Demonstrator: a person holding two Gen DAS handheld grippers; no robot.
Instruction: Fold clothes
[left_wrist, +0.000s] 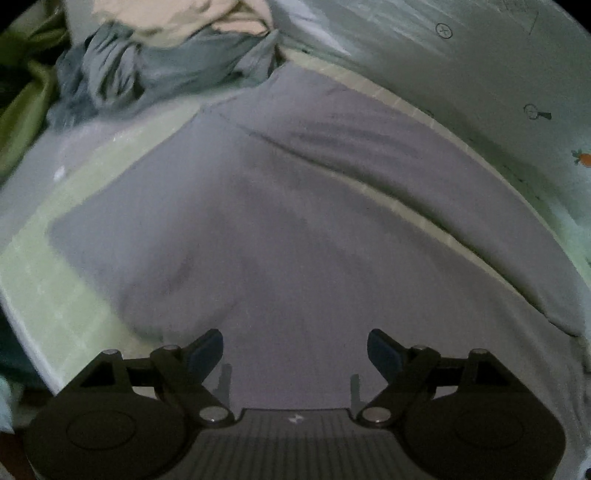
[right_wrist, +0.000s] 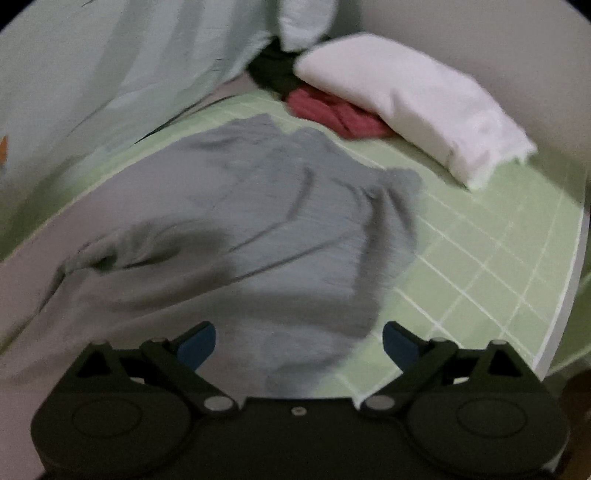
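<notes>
Grey garment (left_wrist: 295, 229): spread flat on a bed with a pale green checked sheet (left_wrist: 48, 273), one fold ridge running across it; seen in the right wrist view as rumpled (right_wrist: 266, 229). Left gripper (left_wrist: 295, 350): jaws wide apart above the garment, nothing between them. Right gripper (right_wrist: 299, 343): jaws wide apart over the garment's edge, holding nothing. Unfolded heap (left_wrist: 155, 70) at the far end of the sheet. White pillow (right_wrist: 413, 110), red cloth (right_wrist: 332, 114) beside it.

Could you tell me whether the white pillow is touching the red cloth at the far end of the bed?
Touching. The right wrist view shows the white pillow lying over the edge of the red cloth, with no gap between them.
</notes>
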